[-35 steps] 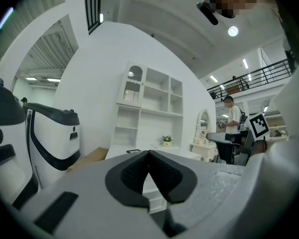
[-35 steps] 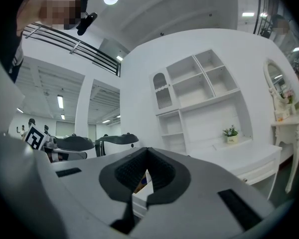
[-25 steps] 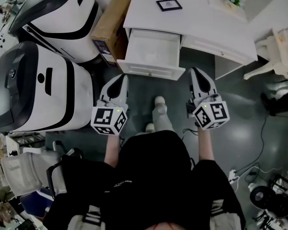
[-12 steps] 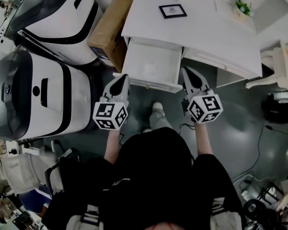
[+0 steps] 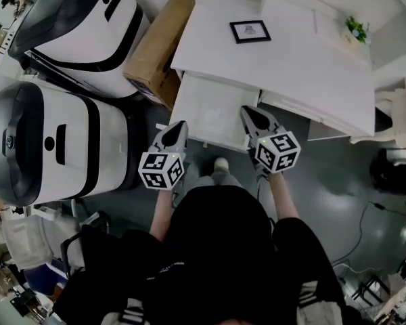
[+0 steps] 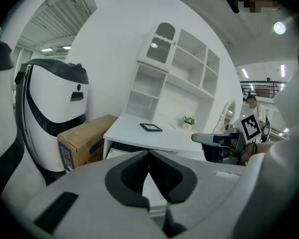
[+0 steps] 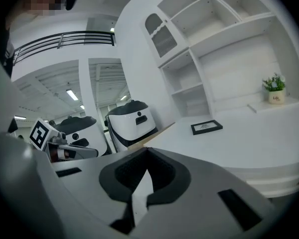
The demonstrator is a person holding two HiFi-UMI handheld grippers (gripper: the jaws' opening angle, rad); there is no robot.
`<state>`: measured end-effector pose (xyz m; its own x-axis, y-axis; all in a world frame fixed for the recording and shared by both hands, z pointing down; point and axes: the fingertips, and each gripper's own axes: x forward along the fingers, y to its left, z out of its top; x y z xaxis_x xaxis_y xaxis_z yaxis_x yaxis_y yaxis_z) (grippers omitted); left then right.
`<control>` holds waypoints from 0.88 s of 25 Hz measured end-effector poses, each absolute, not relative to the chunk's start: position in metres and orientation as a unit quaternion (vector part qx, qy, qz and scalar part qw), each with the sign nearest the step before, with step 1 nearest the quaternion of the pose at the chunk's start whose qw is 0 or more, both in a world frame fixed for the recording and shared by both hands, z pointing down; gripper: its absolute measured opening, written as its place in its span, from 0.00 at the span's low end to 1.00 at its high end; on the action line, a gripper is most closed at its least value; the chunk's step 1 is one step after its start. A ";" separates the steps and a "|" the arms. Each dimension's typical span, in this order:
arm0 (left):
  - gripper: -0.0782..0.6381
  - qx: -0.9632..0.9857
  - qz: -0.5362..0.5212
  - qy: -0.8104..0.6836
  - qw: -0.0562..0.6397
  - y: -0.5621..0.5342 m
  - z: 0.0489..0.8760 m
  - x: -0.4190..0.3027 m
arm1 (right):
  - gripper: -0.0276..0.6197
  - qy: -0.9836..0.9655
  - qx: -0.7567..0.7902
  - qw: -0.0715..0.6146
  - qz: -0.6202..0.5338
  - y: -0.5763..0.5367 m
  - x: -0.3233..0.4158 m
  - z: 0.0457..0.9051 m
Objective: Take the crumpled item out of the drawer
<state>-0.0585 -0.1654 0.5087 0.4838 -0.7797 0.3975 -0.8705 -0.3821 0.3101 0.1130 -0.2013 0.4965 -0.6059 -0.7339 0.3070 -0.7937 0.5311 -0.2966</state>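
In the head view, at frame centre, we hold the left gripper [image 5: 178,127] at the lower left corner of the open drawer [image 5: 210,139] and the right gripper [image 5: 247,112] over its lower right corner. The jaws of the 2 grippers are fully closed, tips meeting, nothing between them. The drawer interior reads uniformly white; we cannot make out the crumpled item there.
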 end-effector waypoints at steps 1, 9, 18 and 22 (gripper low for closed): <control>0.11 0.823 0.097 -0.500 0.249 -0.168 0.513 -0.058 | 0.03 -0.873 0.431 0.077 0.214 -0.206 0.110 0.503; 0.11 0.809 0.115 -0.493 0.297 -0.187 0.551 -0.054 | 0.03 -0.875 0.369 0.147 0.277 -0.234 0.077 0.576; 0.11 0.796 0.112 -0.488 0.340 -0.220 0.584 -0.056 | 0.03 -0.854 0.334 0.207 0.340 -0.261 0.058 0.664; 0.11 0.792 0.108 -0.485 0.355 -0.232 0.595 -0.050 | 0.03 -0.846 0.318 0.238 0.357 -0.267 0.056 0.702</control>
<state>-0.0495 -0.2321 0.5955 0.5054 -0.6921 0.5153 -0.8453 -0.2769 0.4570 0.0561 -0.2669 0.7016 -0.6854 -0.3674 0.6287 -0.7067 0.5437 -0.4527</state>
